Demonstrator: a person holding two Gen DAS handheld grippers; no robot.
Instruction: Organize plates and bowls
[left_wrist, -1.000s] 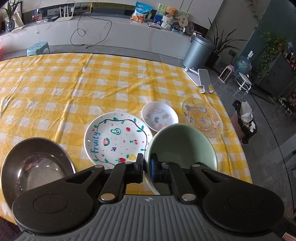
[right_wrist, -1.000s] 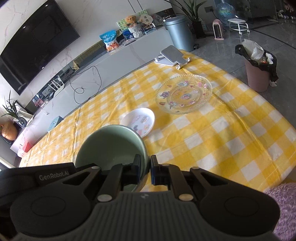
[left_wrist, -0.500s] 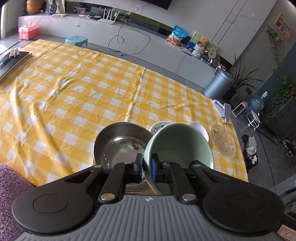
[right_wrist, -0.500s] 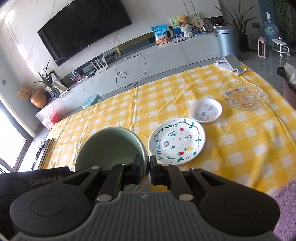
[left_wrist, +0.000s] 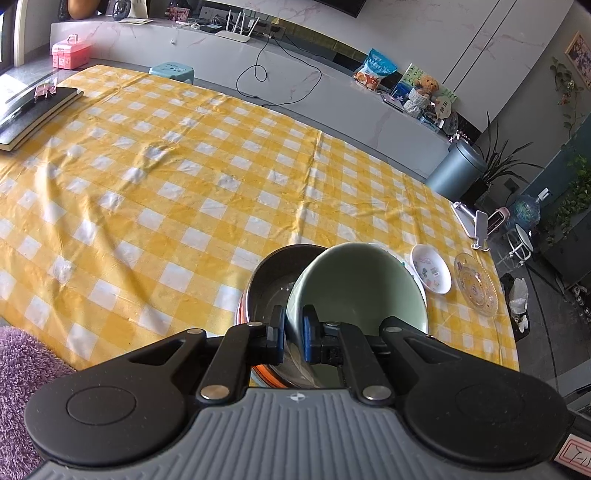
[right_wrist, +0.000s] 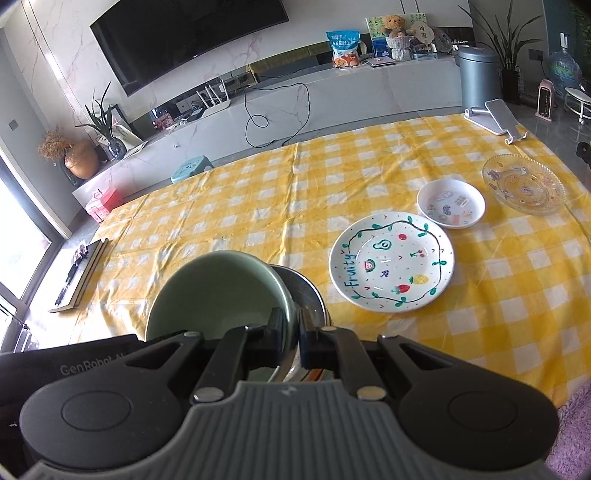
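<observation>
Both grippers (L (left_wrist: 293, 334), R (right_wrist: 291, 338)) clamp green bowl (left_wrist: 354, 284) rim, prob. above steel bowl (left_wrist: 269, 280).

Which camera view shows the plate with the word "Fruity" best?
The right wrist view: the Fruity plate lies whole and unobstructed on the tablecloth. In the left wrist view the green bowl hides nearly all of it.
</observation>
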